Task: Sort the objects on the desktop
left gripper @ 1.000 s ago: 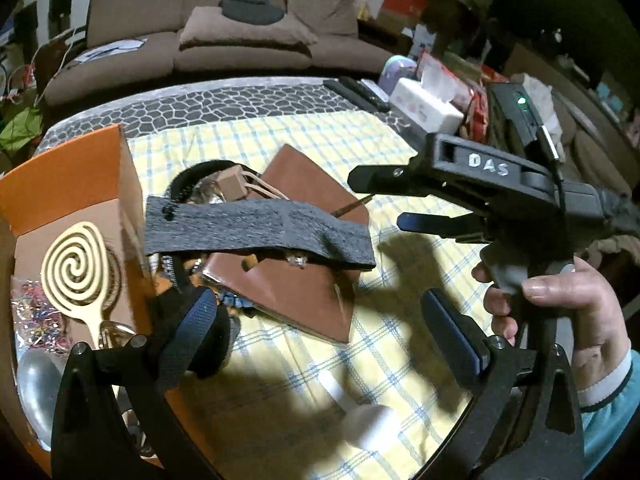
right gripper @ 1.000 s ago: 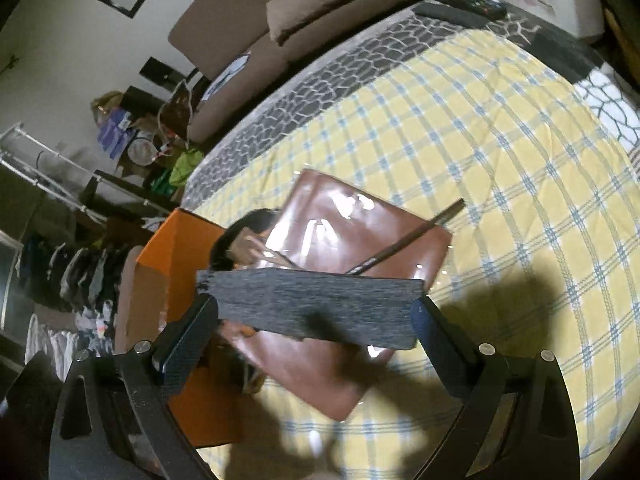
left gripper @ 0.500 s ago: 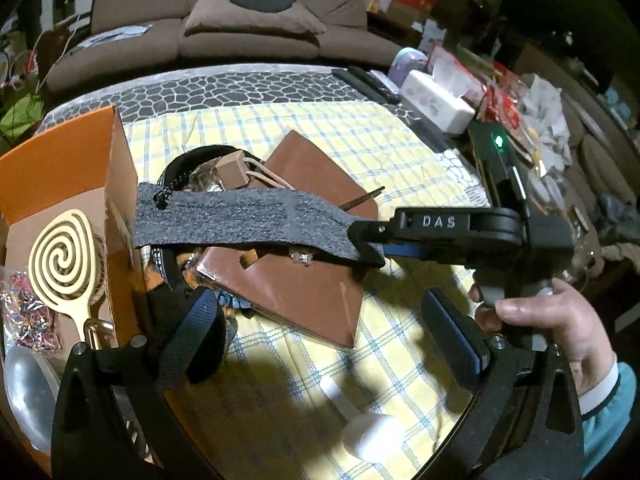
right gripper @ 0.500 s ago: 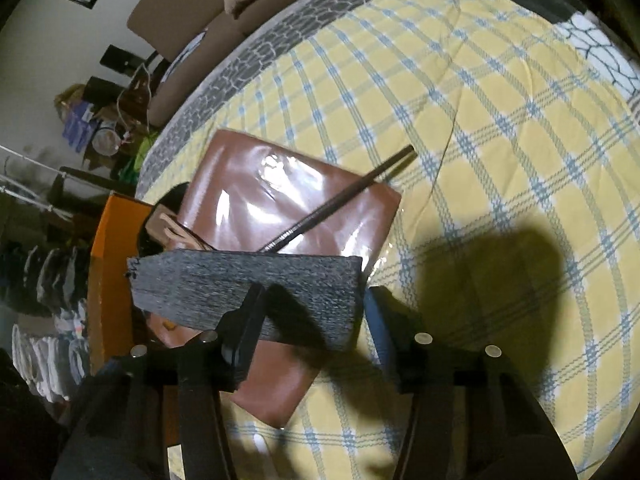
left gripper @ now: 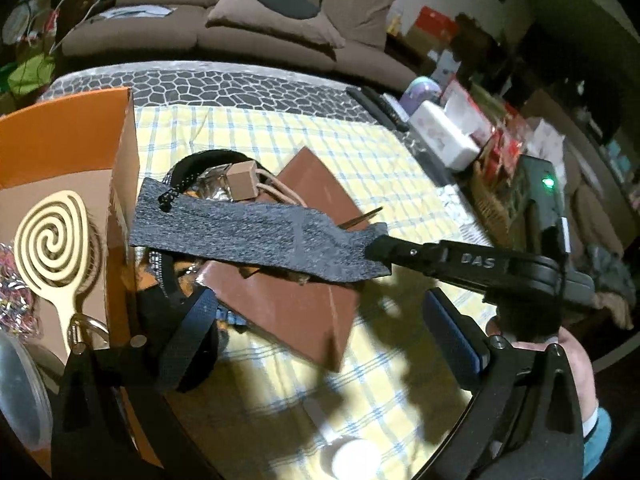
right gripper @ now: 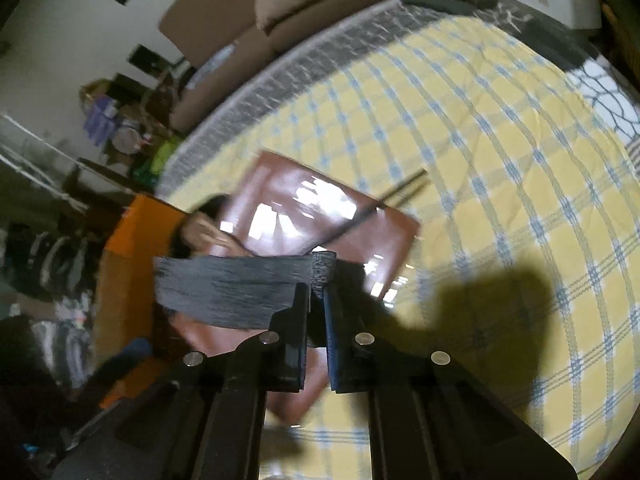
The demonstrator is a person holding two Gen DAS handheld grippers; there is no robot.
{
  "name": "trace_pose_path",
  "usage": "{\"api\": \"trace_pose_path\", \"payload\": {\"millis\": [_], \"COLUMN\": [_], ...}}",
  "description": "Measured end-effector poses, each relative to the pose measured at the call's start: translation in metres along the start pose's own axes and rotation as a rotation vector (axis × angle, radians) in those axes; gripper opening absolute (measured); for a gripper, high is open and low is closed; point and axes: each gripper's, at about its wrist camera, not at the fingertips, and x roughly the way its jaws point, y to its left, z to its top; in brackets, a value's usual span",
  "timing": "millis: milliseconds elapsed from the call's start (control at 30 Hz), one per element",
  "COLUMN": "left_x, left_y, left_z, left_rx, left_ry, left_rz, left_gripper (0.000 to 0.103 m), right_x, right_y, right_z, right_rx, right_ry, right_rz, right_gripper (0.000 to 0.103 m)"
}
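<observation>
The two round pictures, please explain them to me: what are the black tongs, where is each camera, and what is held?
No robot is here. A person holds hand-operated tongs in each hand, and each carries a wide-angle camera looking forward along its fingers.

The left camera shows the left tongs open and empty. On the right, a hand holds the right tongs, which are shut on one end of a grey felt pouch.

The right camera shows the same grip from behind: right tongs, pouch.

On the yellow checked cloth lie a brown leather folder with a thin dark stick on it. An orange box holds a gold spiral paddle.
</observation>
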Motion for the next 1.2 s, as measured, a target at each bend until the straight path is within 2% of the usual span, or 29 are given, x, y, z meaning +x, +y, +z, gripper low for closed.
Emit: {"api": "trace_pose_path", "payload": {"millis": [67,167,267,367,467,533,600,667,700,733,767,867,900,967,1000,1033,1067,1100,1133,1167,1200], "left_x": [-0.003,-0.011,-0.018,-0.025,-0.025,-0.024,-0.025,-0.027,-0.027,-0.029,-0.028,-0.027,-0.029,-0.031,-0.032,-0.032,-0.032,-0.031,-0.03,-0.027,-0.025], "left_y": [0.0,-0.012,-0.035,-0.057,-0.066,-0.069,-0.068,-0.065,-0.061,-0.058,-0.053,-0.038,-0.03,-0.022,-0.019,-0.015,-0.01,-0.006,-0.002,0.0,0.001], "left_z": [0.001,0.001,-0.001,-0.007,-0.01,-0.01,-0.008,-0.005,-0.002,-0.002,0.0,0.004,0.007,0.012,0.014,0.016,0.017,0.017,0.018,0.019,0.019], "left_rx": [-0.003,0.07,0.199,0.331,0.395,0.406,0.399,0.376,0.349,0.334,0.312,0.222,0.177,0.126,0.115,0.1,0.086,0.065,0.049,0.039,0.037], "left_ry": [-0.022,-0.068,-0.132,-0.204,-0.242,-0.249,-0.249,-0.237,-0.228,-0.224,-0.211,-0.178,-0.173,-0.166,-0.164,-0.161,-0.161,-0.162,-0.162,-0.153,-0.147], "left_rz": [-0.004,0.007,0.051,0.127,0.197,0.199,0.183,0.157,0.136,0.13,0.129,0.131,0.103,0.11,0.12,0.128,0.134,0.135,0.126,0.118,0.123], "left_gripper": [0.103,0.103,0.103,0.103,0.103,0.101,0.087,0.052,0.046,0.029,0.002,0.0,0.0,0.006,0.012,0.035,0.059,0.063,0.064,0.064,0.065], "right_x": [-0.009,-0.02,-0.028,-0.037,-0.043,-0.046,-0.049,-0.052,-0.053,-0.054,-0.055,-0.055,-0.055,-0.057,-0.056,-0.054,-0.051,-0.047,-0.04,-0.033,-0.027], "right_y": [0.006,0.018,0.031,0.041,0.054,0.062,0.068,0.075,0.077,0.08,0.083,0.084,0.081,0.073,0.069,0.063,0.059,0.053,0.046,0.039,0.034], "right_z": [0.001,0.002,0.005,0.004,-0.001,-0.005,-0.008,-0.01,-0.01,-0.011,-0.011,-0.011,-0.01,-0.007,-0.006,-0.005,-0.004,-0.004,-0.004,-0.005,-0.005], "right_rx": [0.014,0.032,0.034,0.025,0.0,-0.01,-0.016,-0.023,-0.028,-0.035,-0.039,-0.043,-0.044,-0.06,-0.066,-0.072,-0.074,-0.074,-0.068,-0.061,-0.053], "right_ry": [-0.014,-0.03,-0.04,-0.04,-0.028,-0.012,-0.005,0.009,0.011,0.01,0.008,0.006,0.0,-0.021,-0.031,-0.042,-0.045,-0.042,-0.03,-0.017,-0.003], "right_rz": [0.073,0.176,0.252,0.308,0.348,0.382,0.41,0.448,0.459,0.462,0.457,0.435,0.408,0.308,0.248,0.175,0.121,0.064,0.013,-0.011,-0.026], "right_gripper": [0.006,0.006,0.006,0.006,0.006,0.006,0.006,0.006,0.006,0.006,0.006,0.006,0.006,0.006,0.007,0.009,0.019,0.037,0.045,0.052,0.051]}}
